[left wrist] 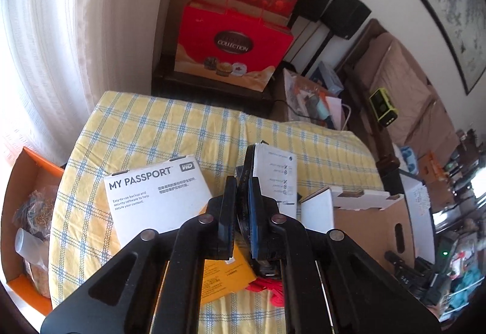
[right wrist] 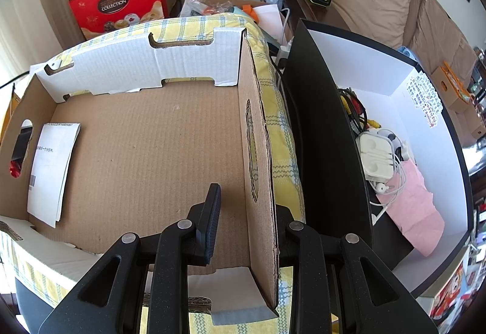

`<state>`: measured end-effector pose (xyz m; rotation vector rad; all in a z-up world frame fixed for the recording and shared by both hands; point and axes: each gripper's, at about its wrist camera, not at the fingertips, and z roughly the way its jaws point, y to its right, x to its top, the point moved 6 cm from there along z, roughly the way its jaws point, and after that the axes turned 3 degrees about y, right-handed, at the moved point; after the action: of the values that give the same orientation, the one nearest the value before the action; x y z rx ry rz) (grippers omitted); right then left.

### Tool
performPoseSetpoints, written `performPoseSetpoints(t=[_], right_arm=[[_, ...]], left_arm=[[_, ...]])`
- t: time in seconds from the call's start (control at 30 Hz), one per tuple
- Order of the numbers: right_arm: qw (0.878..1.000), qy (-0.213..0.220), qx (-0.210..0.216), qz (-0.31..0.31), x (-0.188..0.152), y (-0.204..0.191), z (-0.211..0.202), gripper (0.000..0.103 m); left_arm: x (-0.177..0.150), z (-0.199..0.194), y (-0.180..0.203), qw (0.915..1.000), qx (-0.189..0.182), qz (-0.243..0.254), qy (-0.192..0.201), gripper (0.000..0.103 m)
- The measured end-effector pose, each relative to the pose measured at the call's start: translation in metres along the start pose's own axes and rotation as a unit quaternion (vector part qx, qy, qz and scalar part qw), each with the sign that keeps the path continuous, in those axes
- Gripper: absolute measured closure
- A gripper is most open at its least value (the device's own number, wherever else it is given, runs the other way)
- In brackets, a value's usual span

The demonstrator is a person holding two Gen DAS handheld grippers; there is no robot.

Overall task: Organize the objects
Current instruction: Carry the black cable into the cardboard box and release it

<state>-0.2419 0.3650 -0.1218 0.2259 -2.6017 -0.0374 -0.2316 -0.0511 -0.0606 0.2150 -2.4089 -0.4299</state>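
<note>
My left gripper (left wrist: 243, 183) is shut on a flat black item (left wrist: 247, 161) with a white printed leaflet (left wrist: 275, 170) against its right side. Both stand on edge above the yellow checked tablecloth (left wrist: 170, 127). A white and yellow "My Passport" box (left wrist: 155, 200) lies flat just left of the fingers. My right gripper (right wrist: 246, 194) straddles the right wall (right wrist: 261, 151) of an open cardboard box (right wrist: 152, 136). Its left finger (right wrist: 211, 218) is inside the box, a gap away from the wall. The right finger is hidden behind the wall. A folded white paper (right wrist: 51, 170) lies in the box.
A black box with a white inside (right wrist: 425, 127) stands right of the table, holding earphones, cables and a pink pouch. Red gift bags (left wrist: 231, 45) are stacked behind the table. An orange box (left wrist: 27, 212) sits at its left. A brown sofa (left wrist: 404, 85) lines the right wall.
</note>
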Motion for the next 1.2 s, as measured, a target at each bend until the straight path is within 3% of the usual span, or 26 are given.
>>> performPoseSetpoints(t=[0.3,0.7,0.97,1.2], right_arm=[[1.0,0.0,0.0,0.0,0.0,0.001,0.0,0.076],[1.0,0.0,0.001,0.001,-0.001,0.001,0.001,0.076],[1.0,0.0,0.007,0.005,-0.001,0.004,-0.001,0.076],[1.0,0.01,0.005,0.005,0.004,0.005,-0.013,0.076]], left_arm=[[0.018,-0.054,0.042,0.9966,-0.056,0.032,0.052,0.097],[0.033,-0.096,0.092,0.9885,-0.11,0.054,0.088,0.097],[0.002,-0.067,0.133,0.9869,-0.142,0.063,0.042,0.097],[-0.034,-0.025,0.165,0.9845,-0.17,0.042,-0.009,0.097]])
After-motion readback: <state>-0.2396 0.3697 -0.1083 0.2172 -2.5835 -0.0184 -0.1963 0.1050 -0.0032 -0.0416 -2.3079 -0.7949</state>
